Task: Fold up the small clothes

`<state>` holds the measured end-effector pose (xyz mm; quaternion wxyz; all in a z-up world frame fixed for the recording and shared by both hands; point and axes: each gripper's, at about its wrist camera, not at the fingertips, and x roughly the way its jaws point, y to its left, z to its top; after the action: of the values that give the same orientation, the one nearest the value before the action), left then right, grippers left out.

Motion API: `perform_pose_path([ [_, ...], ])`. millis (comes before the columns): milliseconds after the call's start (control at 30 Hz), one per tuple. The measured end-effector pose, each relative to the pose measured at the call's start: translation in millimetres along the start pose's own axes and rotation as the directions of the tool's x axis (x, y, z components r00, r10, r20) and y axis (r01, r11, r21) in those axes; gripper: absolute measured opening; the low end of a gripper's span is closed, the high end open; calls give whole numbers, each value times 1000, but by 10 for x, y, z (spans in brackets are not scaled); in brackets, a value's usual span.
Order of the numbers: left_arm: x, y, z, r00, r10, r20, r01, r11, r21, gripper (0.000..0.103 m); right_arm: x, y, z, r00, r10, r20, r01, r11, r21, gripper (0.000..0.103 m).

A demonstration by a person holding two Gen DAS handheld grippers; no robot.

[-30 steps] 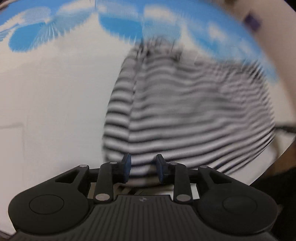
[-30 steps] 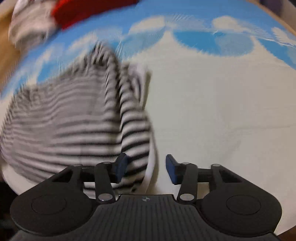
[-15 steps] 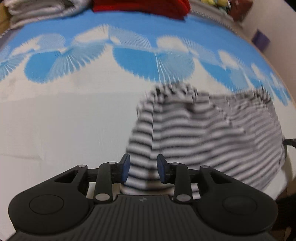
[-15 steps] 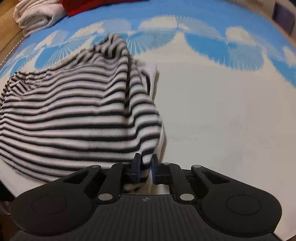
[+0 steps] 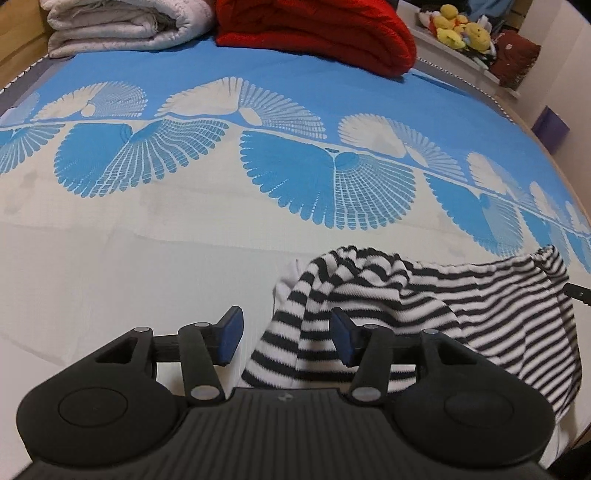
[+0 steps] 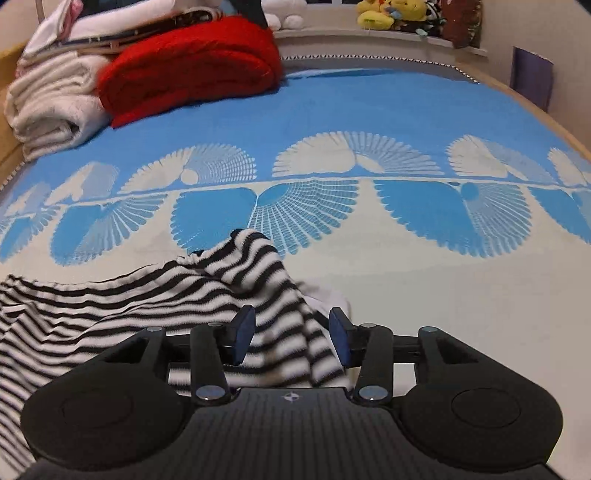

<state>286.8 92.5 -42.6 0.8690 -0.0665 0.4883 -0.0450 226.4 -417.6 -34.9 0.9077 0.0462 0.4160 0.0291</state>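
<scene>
A black-and-white striped garment (image 5: 424, 306) lies rumpled on the bed near its front edge. In the left wrist view it fills the lower right, and its left edge hangs between the fingers of my left gripper (image 5: 286, 338), which is open. In the right wrist view the striped garment (image 6: 147, 302) spreads to the lower left, and a fold of it lies between the fingers of my right gripper (image 6: 291, 341), which is open. A white bit of cloth (image 6: 332, 299) shows under the garment's edge.
The bed sheet (image 5: 184, 258) is white in front and blue with fan patterns behind. A folded red blanket (image 5: 317, 33) and white quilts (image 5: 122, 26) lie at the far end. Plush toys (image 5: 461, 33) sit on a shelf. The bed's right edge is close.
Both grippers have opened wide; the right one was shut on the garment's edge half a second ago. Both cameras now sit lower and look farther across the bed.
</scene>
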Motion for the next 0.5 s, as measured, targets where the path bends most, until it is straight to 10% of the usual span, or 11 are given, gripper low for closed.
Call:
perform_pose_path([
  [100,106,-26,27,1000,4,-14,-4,1000,22,50,204,63,63,999,-29,-30,29,1000,-10,36],
  [167,172,-49,54,999,-11,-30,13,998,56,1,296,78,107,999,-15,-43,15,1000,-8,1],
  [333,7,19,205,988,25,155,-30,999,31,1,181,-47,270,989,-96,109,88,993,79,1],
  [500,524,-55,88,985,116,-126,-102,988,115,12,485,-102,212,991,-128,-39,131,987,95,2],
])
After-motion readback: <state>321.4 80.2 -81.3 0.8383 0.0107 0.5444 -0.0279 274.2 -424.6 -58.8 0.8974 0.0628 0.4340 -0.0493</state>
